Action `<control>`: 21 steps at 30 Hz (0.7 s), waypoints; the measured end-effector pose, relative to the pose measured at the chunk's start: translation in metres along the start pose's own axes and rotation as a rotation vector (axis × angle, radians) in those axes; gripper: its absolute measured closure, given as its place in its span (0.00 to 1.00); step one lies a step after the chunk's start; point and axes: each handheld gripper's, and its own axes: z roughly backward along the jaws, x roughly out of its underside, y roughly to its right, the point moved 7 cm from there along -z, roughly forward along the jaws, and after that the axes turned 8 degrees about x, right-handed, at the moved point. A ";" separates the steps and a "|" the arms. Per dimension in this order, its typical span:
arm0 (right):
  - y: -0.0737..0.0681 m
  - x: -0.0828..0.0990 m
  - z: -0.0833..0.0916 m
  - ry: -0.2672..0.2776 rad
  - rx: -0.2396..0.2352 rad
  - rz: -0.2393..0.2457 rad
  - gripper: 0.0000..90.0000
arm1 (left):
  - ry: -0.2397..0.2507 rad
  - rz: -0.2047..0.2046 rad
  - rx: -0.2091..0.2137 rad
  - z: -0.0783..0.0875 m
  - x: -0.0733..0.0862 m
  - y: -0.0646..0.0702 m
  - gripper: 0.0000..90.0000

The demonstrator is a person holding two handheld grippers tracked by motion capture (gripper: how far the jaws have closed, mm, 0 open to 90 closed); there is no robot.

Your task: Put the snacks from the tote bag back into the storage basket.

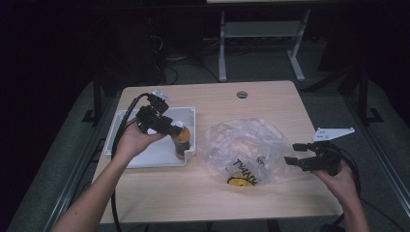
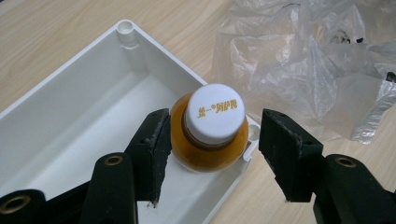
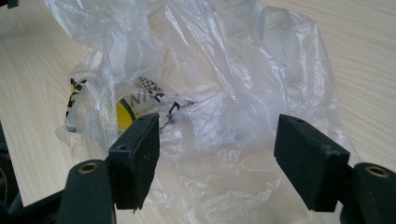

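A small bottle of orange drink (image 1: 182, 140) with a white cap (image 2: 214, 113) stands upright in the near right corner of a white plastic tray (image 1: 126, 164). My left gripper (image 1: 176, 129) reaches down over it. In the left gripper view its jaws (image 2: 217, 128) stand either side of the bottle (image 2: 205, 156). The left pad is close against the bottle and the right pad stands clear of it. A crumpled clear plastic bag (image 1: 246, 140) lies to the right of the tray. My right gripper (image 1: 291, 153) is open at the bag's right edge, with the bag (image 3: 210, 70) ahead of its jaws (image 3: 217, 135).
A yellow and black printed patch (image 1: 240, 180) shows through the bag's near side. The wooden table (image 1: 159, 198) has a round grommet (image 1: 242, 94) near its far edge. A white table frame (image 1: 222, 48) stands on the dark floor beyond.
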 end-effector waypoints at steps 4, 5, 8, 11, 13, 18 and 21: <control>0.001 0.000 0.002 0.004 0.003 -0.003 0.33 | 0.010 0.000 0.004 0.003 0.003 0.001 0.47; 0.001 0.000 0.002 0.004 0.003 -0.005 0.33 | 0.012 0.001 0.001 0.003 0.004 0.001 0.47; 0.001 0.001 0.003 0.008 0.006 -0.009 0.33 | 0.019 -0.001 0.005 0.005 0.007 0.001 0.47; 0.001 0.001 0.003 0.006 0.008 -0.011 0.33 | 0.026 0.006 0.008 0.005 0.011 0.000 0.46; 0.001 0.001 0.002 0.004 0.008 -0.012 0.33 | 0.030 0.009 0.008 0.004 0.014 -0.001 0.45; 0.002 0.002 0.003 0.004 0.010 -0.012 0.33 | 0.042 0.012 0.010 0.007 0.019 -0.002 0.43; 0.002 0.002 0.004 0.008 0.013 -0.015 0.32 | 0.048 0.007 0.010 0.009 0.022 -0.002 0.43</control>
